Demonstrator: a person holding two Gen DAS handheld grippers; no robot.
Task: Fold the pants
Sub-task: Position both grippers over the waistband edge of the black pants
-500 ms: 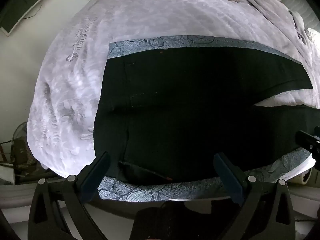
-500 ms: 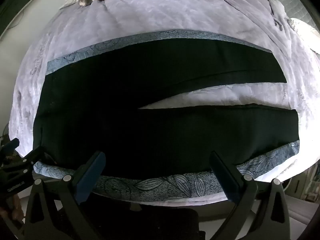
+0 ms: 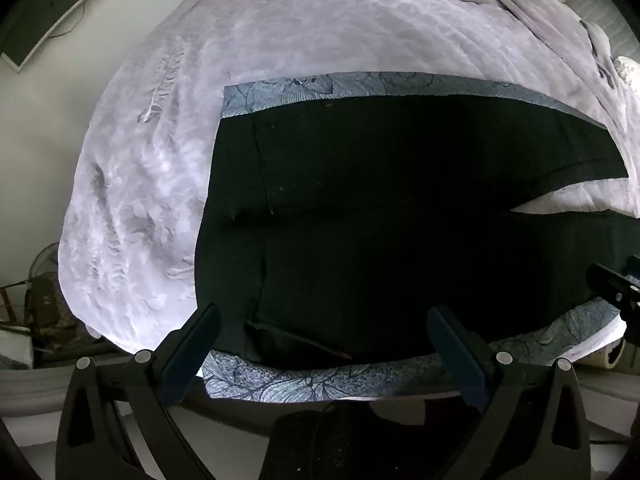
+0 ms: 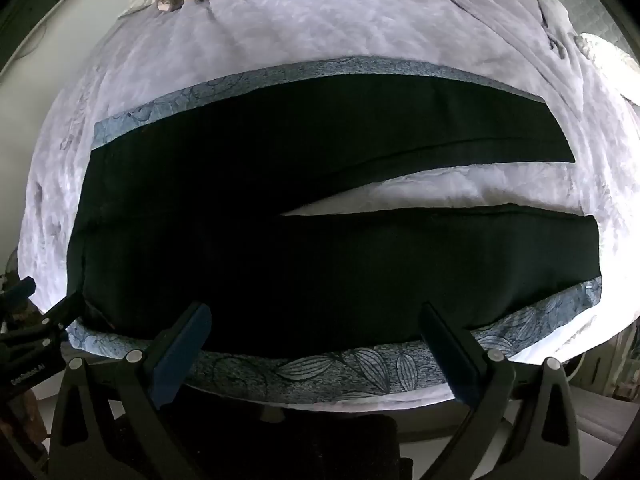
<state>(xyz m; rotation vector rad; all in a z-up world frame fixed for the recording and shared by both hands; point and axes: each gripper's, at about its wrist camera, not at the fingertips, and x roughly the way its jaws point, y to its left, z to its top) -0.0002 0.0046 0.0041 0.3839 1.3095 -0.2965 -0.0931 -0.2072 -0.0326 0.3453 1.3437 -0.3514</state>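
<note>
Lavender bedding (image 3: 280, 60) lies under a blue leaf-print mat (image 4: 340, 376) that carries your black pants (image 4: 280, 240), spread flat and unfolded, waistband toward nine o'clock, legs running toward three and parting in a narrow V. Your left gripper (image 3: 324, 340) and right gripper (image 4: 316, 336) hang spread wide above the near edge, pinching nothing.

Left gripper (image 3: 324, 334), right gripper (image 4: 316, 332): agape, downturned

left gripper (image 3: 324, 334): black angular frame, dark blue flat finger pads (image 3: 192, 354), round silver screw heads at lower frame | right gripper (image 4: 316, 332): matching black frame, blue pads, silver screws; white lettering on neighbouring unit, lower left
</note>
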